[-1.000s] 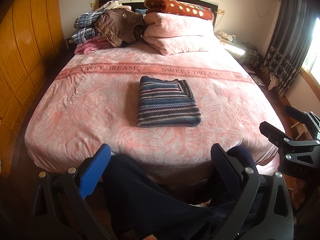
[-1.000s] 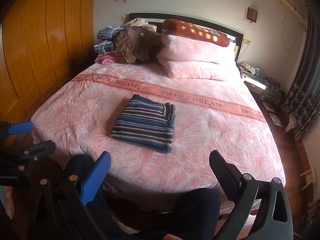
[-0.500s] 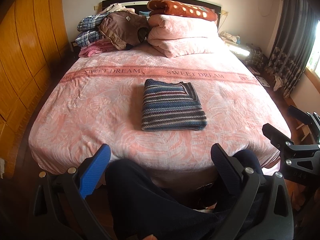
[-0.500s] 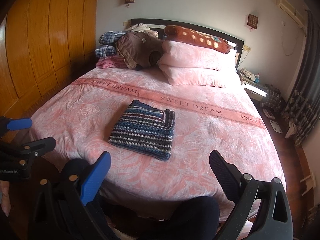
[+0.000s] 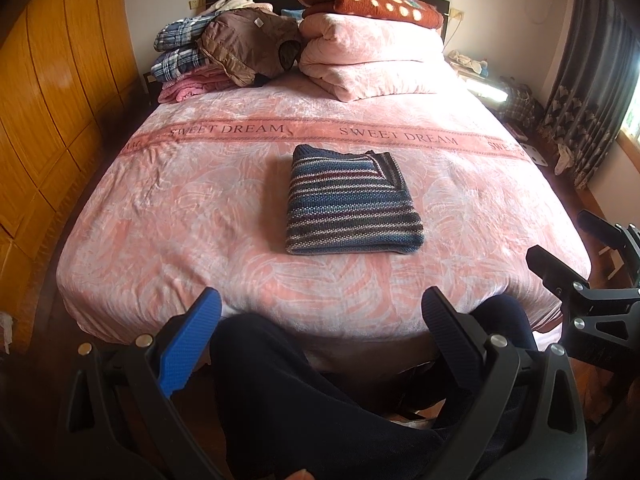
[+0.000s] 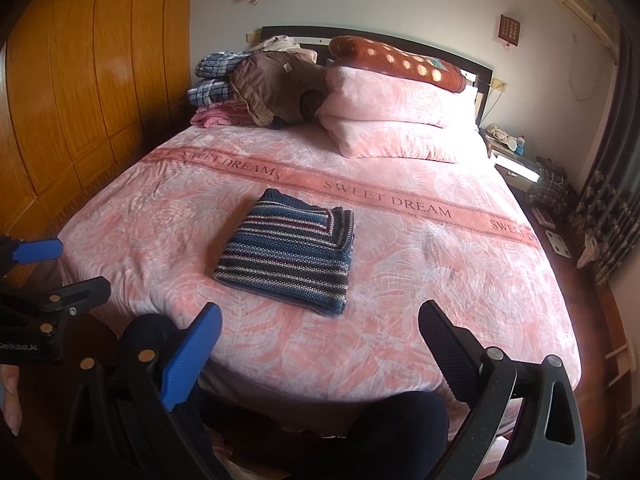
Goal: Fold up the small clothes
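Striped knit sweater [image 5: 352, 200] folded into tidy rectangle, mid-bed on pink "SWEET DREAM" bedspread [image 5: 160, 208]. Left gripper [image 5: 320, 320] and right gripper [image 6: 320, 332] both spread wide, empty, held off foot of bed above person's dark-trousered legs [image 5: 320, 400]. Risk: plush cover grabs knit; careless pinch of top layer would undo fold. Folded clothes pile [image 5: 188, 56] and pillows [image 5: 372, 56] at headboard; wooden wardrobe [image 5: 44, 92] alongside, curtains [image 5: 592, 80] opposite.
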### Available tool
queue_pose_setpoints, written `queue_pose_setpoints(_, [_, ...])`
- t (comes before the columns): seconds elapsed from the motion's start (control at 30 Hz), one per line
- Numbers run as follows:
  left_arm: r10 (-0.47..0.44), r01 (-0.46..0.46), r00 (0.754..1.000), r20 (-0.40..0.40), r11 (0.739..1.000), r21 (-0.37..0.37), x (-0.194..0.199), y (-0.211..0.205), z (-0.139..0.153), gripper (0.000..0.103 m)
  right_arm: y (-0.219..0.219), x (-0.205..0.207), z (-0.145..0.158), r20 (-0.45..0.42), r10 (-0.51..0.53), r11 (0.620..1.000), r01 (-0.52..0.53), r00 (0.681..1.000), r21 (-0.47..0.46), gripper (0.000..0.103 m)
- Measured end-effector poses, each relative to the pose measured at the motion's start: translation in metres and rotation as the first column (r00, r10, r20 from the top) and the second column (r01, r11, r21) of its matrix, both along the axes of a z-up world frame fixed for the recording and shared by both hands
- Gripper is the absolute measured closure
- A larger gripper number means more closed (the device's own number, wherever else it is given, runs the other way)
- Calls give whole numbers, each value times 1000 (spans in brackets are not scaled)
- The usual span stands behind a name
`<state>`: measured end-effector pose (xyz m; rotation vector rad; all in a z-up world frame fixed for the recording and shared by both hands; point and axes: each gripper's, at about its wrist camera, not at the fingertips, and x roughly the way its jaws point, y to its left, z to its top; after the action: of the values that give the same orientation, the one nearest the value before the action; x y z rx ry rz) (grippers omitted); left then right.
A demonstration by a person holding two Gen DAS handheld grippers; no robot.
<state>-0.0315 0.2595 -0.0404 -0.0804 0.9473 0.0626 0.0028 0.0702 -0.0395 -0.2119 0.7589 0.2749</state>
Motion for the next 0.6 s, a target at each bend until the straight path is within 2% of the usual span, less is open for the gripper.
queue_pose_setpoints(0.6, [1, 0, 1000, -7, 1000, 12, 9, -1, -2, 3, -2, 9, -14, -29, -6, 1000, 6, 1000, 15, 4])
